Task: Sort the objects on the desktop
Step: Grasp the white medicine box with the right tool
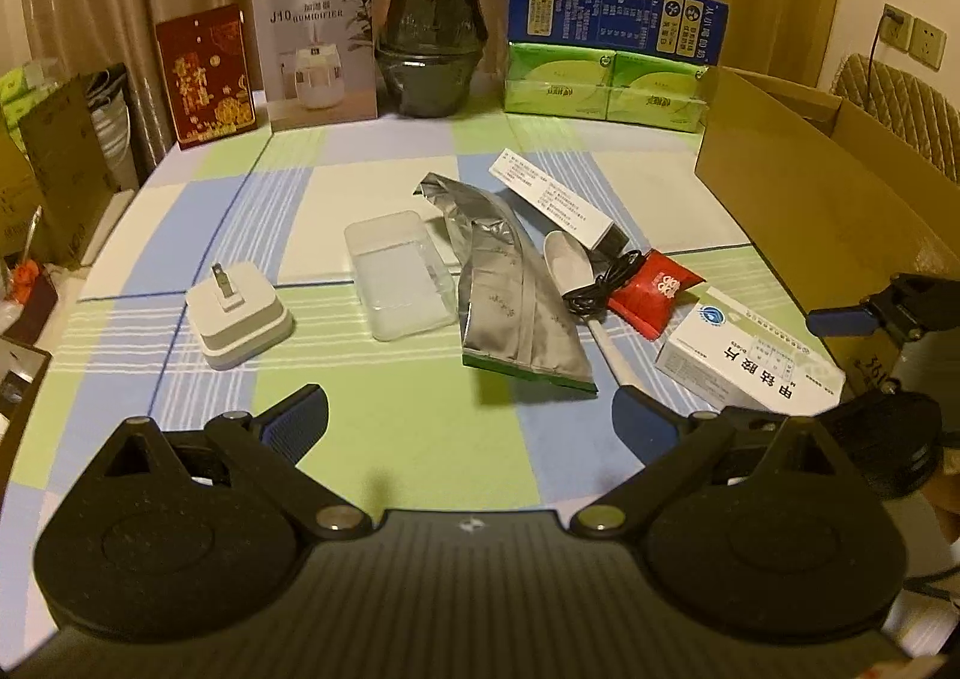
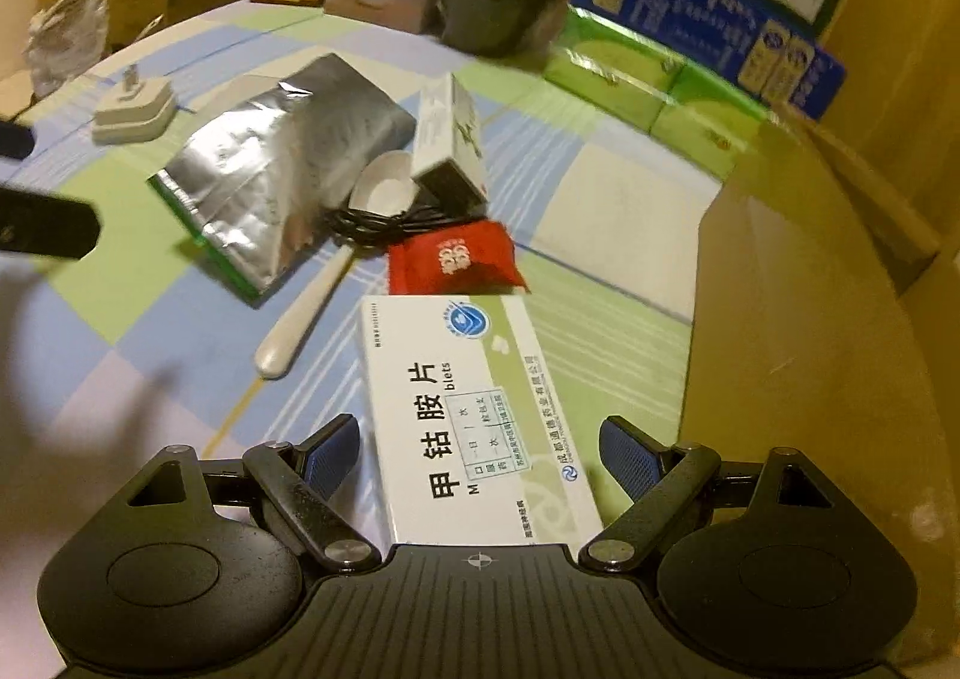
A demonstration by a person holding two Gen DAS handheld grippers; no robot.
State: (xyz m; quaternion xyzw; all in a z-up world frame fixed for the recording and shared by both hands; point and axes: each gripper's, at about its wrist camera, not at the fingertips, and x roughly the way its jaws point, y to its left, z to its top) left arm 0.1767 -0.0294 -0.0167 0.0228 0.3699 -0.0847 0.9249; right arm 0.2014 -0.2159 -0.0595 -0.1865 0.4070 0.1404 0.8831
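A white medicine box (image 2: 468, 415) lies on the checked tablecloth between the open fingers of my right gripper (image 2: 480, 454); the pads stand apart from its sides. It also shows in the left wrist view (image 1: 750, 358). Beyond it lie a red packet (image 2: 453, 259), a white spoon (image 2: 336, 265), a black cable (image 2: 378, 220), a silver foil bag (image 2: 270, 162) and a long white box (image 2: 450, 132). My left gripper (image 1: 471, 421) is open and empty above the cloth, in front of the foil bag (image 1: 510, 295), a clear plastic box (image 1: 399, 274) and a white charger (image 1: 237, 316).
An open cardboard box (image 1: 810, 199) stands at the right, close to the medicine box. Along the back stand a red box (image 1: 204, 75), a humidifier box (image 1: 318, 48), a dark wrapped pot (image 1: 435, 18) and green tissue packs (image 1: 600, 84) with blue boxes above.
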